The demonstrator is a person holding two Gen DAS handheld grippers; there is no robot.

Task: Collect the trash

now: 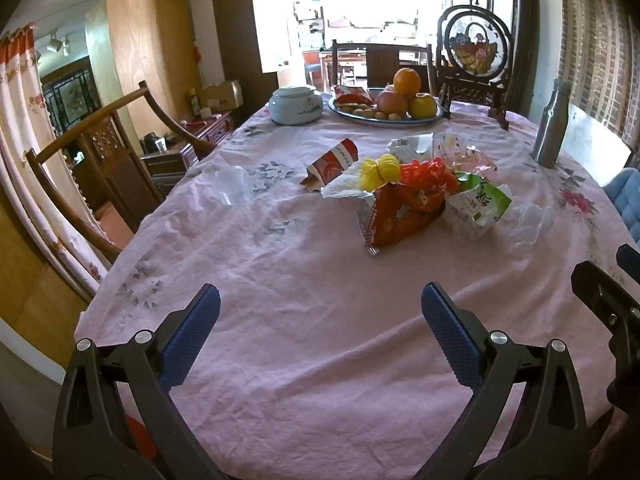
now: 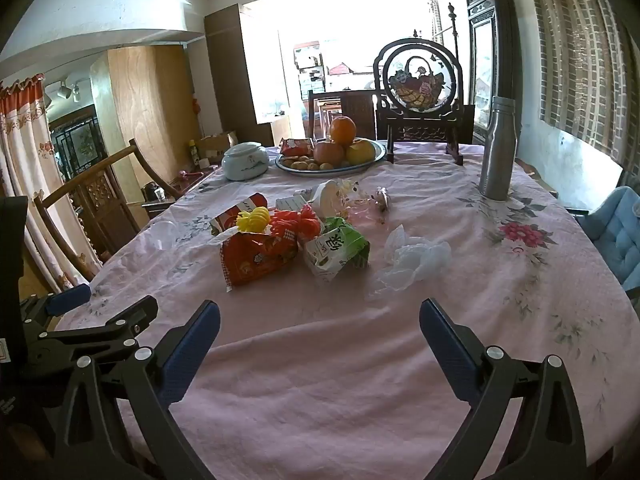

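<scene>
Two hand-held grippers hover over the near edge of a round table covered with a pink floral tablecloth [image 1: 280, 264]. The left gripper [image 1: 320, 300] has its blue-padded jaws spread wide, holding nothing. The right gripper [image 2: 320, 314] is likewise wide apart and empty. Each shows only partly at the edge of the other's view.

The trash sits in a loose heap near the table's middle, well apart from both grippers. Countable pieces: one red snack wrapper [image 2: 256, 262] at the front, one green and white packet [image 2: 336, 248] touching its right side, one red and white carton [image 1: 334, 162] lying on its side behind, one yellow crinkled piece [image 2: 253, 219] and one orange-red crinkled piece [image 2: 298, 220] on top. Behind these lie clear and white wrappers [image 2: 340, 196], overlapping so their number cannot be told. One crumpled clear plastic bag [image 2: 414, 260] lies apart to the right of the heap. One clear plastic cup [image 2: 162, 234] lies to the left, faint against the cloth.

At the far side stands one metal tray [image 1: 438, 114] carrying an orange, two apples, small brown items too small to identify, and a red packet. Beside it sits one pale lidded ceramic jar [image 1: 295, 106]. One steel bottle [image 2: 498, 148] stands upright at right, and one round decorative screen [image 2: 420, 80] on a carved stand behind. Wooden chairs are partly hidden by the table's edge.
</scene>
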